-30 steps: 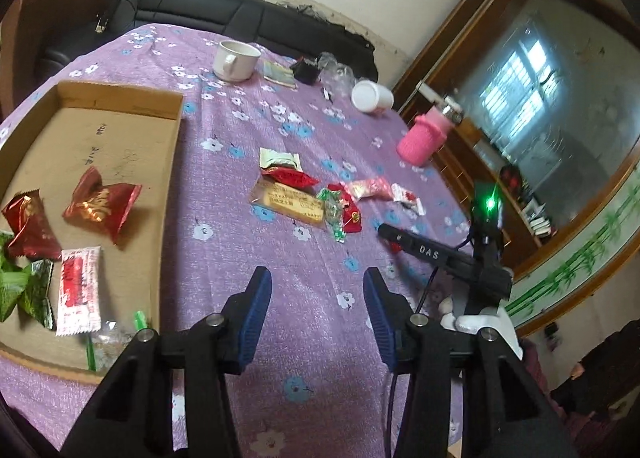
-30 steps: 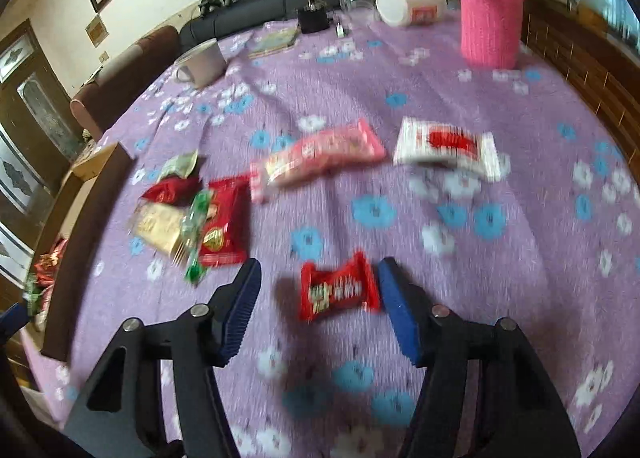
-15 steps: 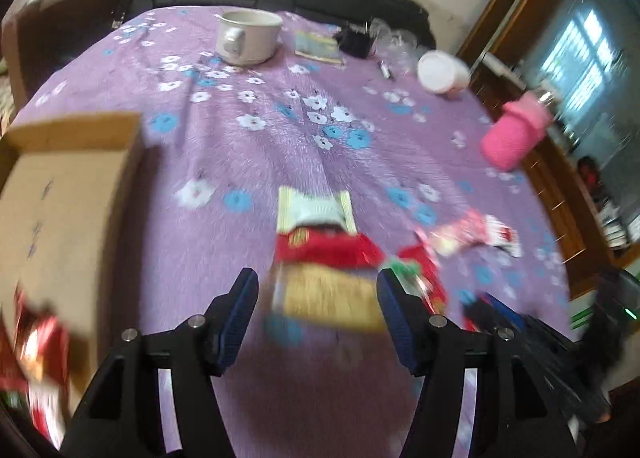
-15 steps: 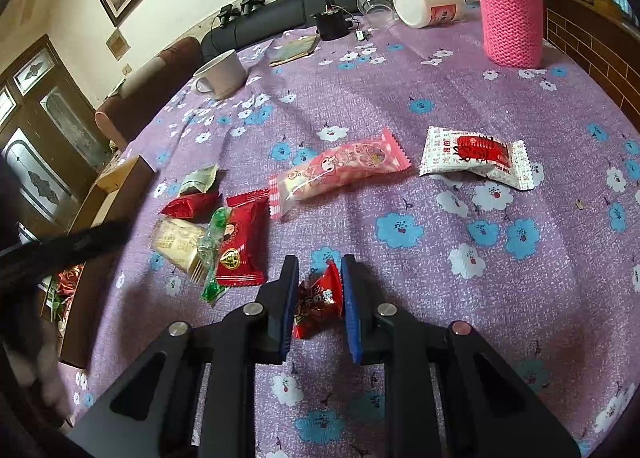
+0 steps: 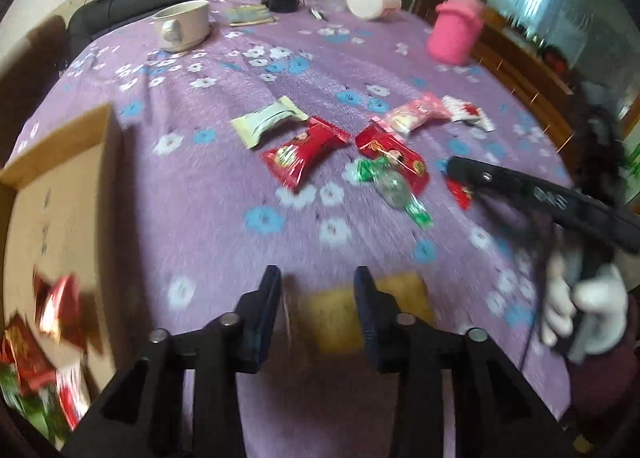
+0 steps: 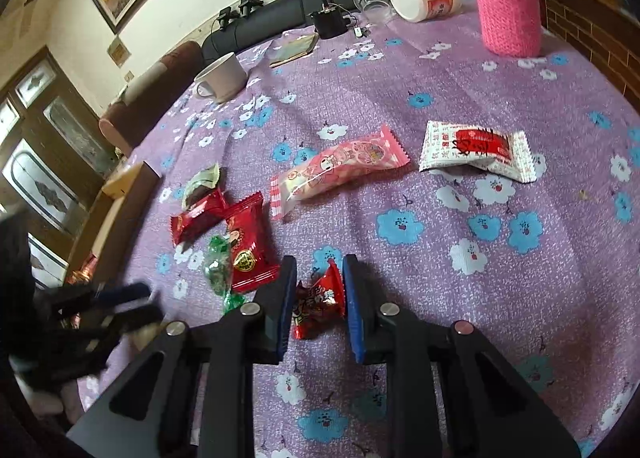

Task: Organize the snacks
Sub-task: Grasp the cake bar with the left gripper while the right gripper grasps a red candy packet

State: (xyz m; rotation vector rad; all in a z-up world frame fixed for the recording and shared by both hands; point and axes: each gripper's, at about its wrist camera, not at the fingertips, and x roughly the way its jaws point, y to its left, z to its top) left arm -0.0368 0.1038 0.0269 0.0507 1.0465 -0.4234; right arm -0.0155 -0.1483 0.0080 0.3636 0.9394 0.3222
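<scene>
My left gripper (image 5: 316, 298) is closing, with a blurred gold snack packet (image 5: 336, 310) between its blue pads, pulled clear of the pile. My right gripper (image 6: 318, 290) holds a small red snack packet (image 6: 320, 298); its jaws are opening a little, but the pads still touch it. In the left wrist view it comes in from the right as a black arm (image 5: 456, 177). Loose on the purple cloth lie a pale green packet (image 5: 268, 123), two red packets (image 5: 304, 151), a green twist candy (image 5: 392, 185), a pink packet (image 6: 340, 169) and a white-and-red packet (image 6: 476, 149). The cardboard tray (image 5: 60, 197) at left holds several snacks.
At the table's far side stand a white mug (image 5: 184, 23), a white jar on its side (image 5: 372, 1), a clear cup and a pink knitted bottle (image 5: 454, 33). A white-gloved hand (image 5: 580, 310) holds the right gripper. A black sofa runs behind the table.
My left gripper swung from the tray to the pile, closed around the gold packet and drew it toward the near edge. The right gripper closed on the small red packet and has kept it.
</scene>
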